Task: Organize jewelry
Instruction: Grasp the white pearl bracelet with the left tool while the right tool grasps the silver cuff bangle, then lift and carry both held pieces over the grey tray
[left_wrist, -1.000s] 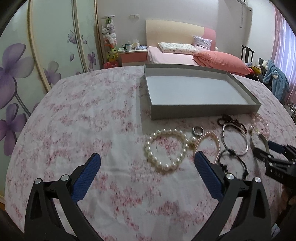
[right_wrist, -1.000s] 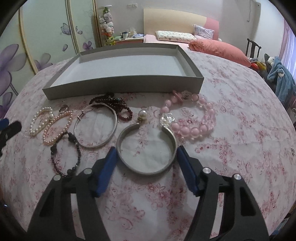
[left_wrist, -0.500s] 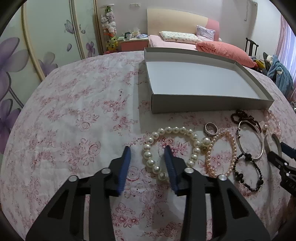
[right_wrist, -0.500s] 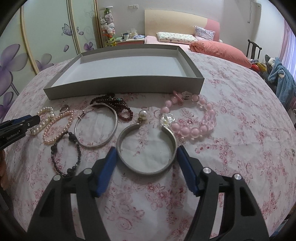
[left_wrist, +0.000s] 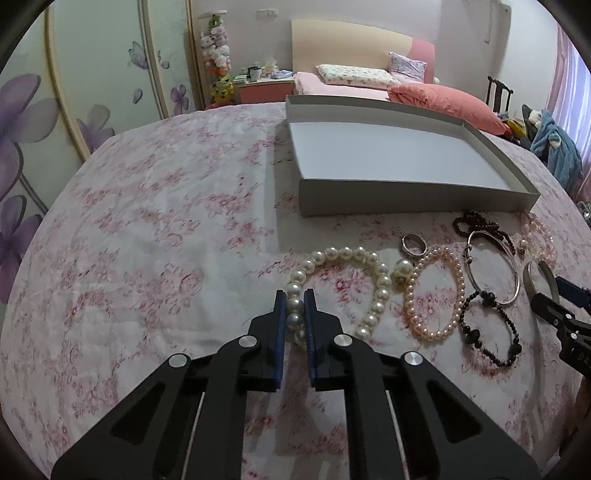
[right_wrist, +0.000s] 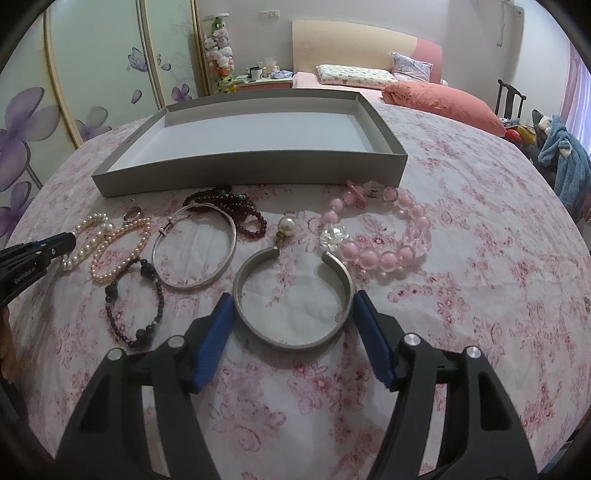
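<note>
Task at its first pick; nothing is sorted yet, judging from the bare tray. Left to right in the right wrist view: the left gripper enters at the left edge, its fingers pinching one side of the white pearl bracelet, which lies on the floral desk cover. Next come the pink pearl bracelet, a small ring, the black bead bracelet, the thin silver bangle and the dark red beads. At lower centre the right gripper has its fingers spread around the open silver cuff (whether they touch it is unclear). The pink bead bracelet lies right of centre. The grey tray, upper centre, holds nothing; all pieces remain outside it.
</note>
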